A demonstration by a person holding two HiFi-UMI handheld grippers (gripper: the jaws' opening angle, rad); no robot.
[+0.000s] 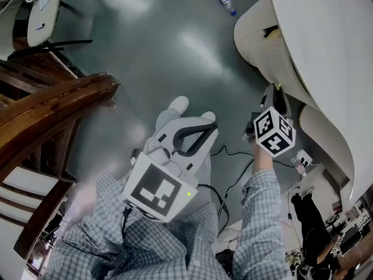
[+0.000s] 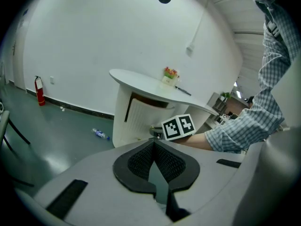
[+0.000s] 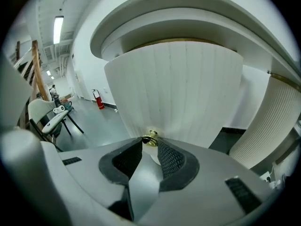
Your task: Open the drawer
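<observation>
**Right gripper** (image 3: 149, 146) at the ribbed white drawer (image 3: 188, 88), which sits under the curved counter (image 3: 197, 18) at the right of the scene and appears shut. Its jaws stand narrowly apart, and only their far tips pinch the small brass knob (image 3: 150, 137). **Left gripper** (image 2: 154, 144) is held near the body, its jaws pressed together on nothing. **Risk:** so shallow a hold on a rounded knob may slip off once the pull begins. A pull angled away from the drawer's line of travel could jam the curved front.
</observation>
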